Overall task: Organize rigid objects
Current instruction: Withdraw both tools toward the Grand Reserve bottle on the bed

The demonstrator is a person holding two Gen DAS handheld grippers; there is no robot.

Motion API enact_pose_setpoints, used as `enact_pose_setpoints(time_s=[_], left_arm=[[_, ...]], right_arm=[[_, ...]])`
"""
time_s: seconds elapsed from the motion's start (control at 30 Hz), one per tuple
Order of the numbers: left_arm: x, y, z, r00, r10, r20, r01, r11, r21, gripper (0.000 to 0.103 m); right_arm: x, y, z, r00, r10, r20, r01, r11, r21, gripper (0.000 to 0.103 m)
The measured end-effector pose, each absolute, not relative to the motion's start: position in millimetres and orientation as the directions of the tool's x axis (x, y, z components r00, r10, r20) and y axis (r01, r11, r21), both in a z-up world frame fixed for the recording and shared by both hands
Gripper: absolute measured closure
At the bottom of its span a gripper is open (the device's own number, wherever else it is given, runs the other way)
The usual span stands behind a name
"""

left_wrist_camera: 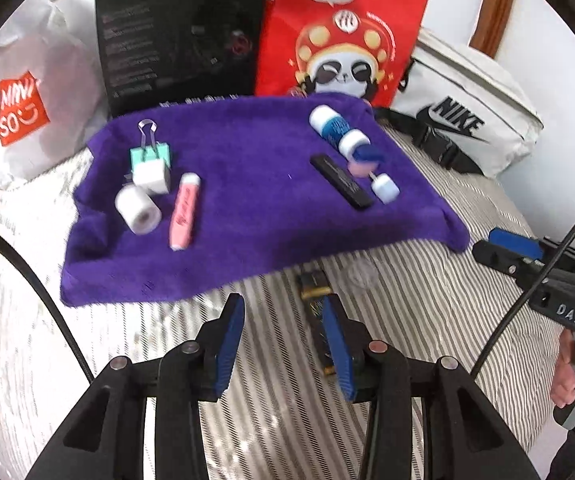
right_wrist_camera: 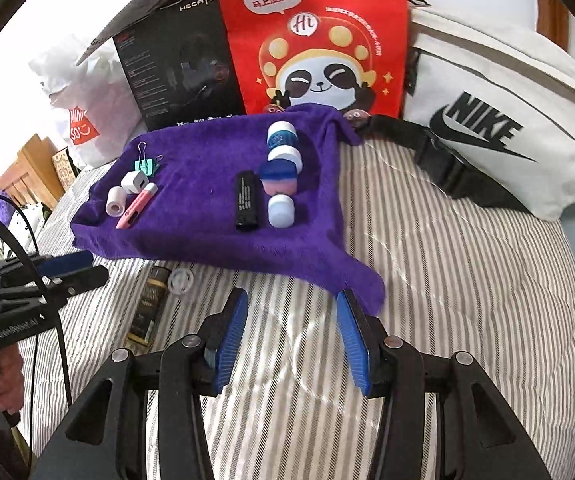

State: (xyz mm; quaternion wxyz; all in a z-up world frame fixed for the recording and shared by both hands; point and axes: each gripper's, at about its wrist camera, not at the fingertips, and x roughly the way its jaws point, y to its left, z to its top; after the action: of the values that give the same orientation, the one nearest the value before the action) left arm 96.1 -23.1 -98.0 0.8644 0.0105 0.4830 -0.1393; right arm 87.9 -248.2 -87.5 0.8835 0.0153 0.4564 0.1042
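Both hand-held grippers, left (left_wrist_camera: 283, 340) and right (right_wrist_camera: 293, 340), hung spread and empty above the striped bed (right_wrist_camera: 467, 280). Most small items sat sorted on the purple towel (right_wrist_camera: 191, 184); seemingly next, the dark flat packet (right_wrist_camera: 149, 304) off-towel needed grasping.

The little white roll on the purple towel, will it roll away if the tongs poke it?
Probably a bit. The white roll is round and lies on its side, so a nudge across it could set it rolling. The fuzzy purple towel would likely slow it quickly. It looks small and light, and the white cube right beside it may block it that way.
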Motion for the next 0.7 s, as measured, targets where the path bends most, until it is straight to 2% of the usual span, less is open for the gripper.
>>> enact_pose_setpoints(time_s=[0.27, 0.37, 0.5, 0.7], left_arm=[[94.5, -48.2, -122.3, 0.439, -0.243, -0.865, 0.283, 0.951, -0.123, 0.064], [94.9, -58.3, -129.3, 0.429, -0.22, -0.876, 0.301, 0.949, -0.091, 0.064], [90.1, -64.1, -134.1, 0.465, -0.141, -0.874, 0.321, 0.947, 0.018, 0.064], [89.2, -49.5, -134.6, 0.471, -0.143, -0.87, 0.298, 0.955, 0.005, 0.062]], right_arm=[[79.3, -256.0, -90.3, 0.56, 0.19, -0.807, -0.157, 0.98, 0.122, 0.057], [76.9, -261.2, -91.1, 0.565, 0.188, -0.803, -0.137, 0.982, 0.133, 0.057], [75.8, -264.9, -92.2, 0.566, 0.184, -0.803, -0.133, 0.982, 0.132, 0.057], [75.4, -269.7, -94.3, 0.566, 0.191, -0.802, -0.125, 0.981, 0.145, 0.057]])
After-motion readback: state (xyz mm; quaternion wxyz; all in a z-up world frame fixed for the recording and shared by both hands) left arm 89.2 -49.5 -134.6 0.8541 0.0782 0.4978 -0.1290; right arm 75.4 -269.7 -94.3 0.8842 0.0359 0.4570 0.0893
